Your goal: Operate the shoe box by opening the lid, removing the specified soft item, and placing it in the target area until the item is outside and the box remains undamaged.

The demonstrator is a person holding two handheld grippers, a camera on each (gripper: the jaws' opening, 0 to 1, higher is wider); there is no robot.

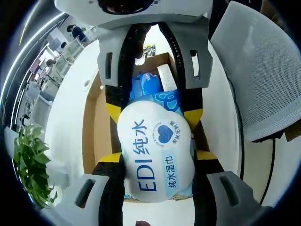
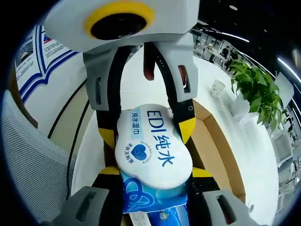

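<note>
A soft wet wipes pack [image 1: 157,150], blue with a large white label, hangs over the open cardboard shoe box [image 1: 91,132]. In the left gripper view my left gripper [image 1: 157,188] is shut on the pack's near end, yellow-and-black pads pressed to both sides. The right gripper [image 1: 155,101] reaches in from the top and clamps the far end. In the right gripper view the same pack [image 2: 153,150] sits between my right gripper [image 2: 155,190] and the opposing left gripper [image 2: 146,125], above the box [image 2: 218,141].
The box stands on a white table [image 1: 66,117]. A green potted plant [image 1: 30,165] [image 2: 256,89] and a small white cup [image 2: 217,87] stand on one side. A grey mesh chair [image 1: 263,66] [image 2: 28,155] and a black cable [image 1: 273,160] lie on the other.
</note>
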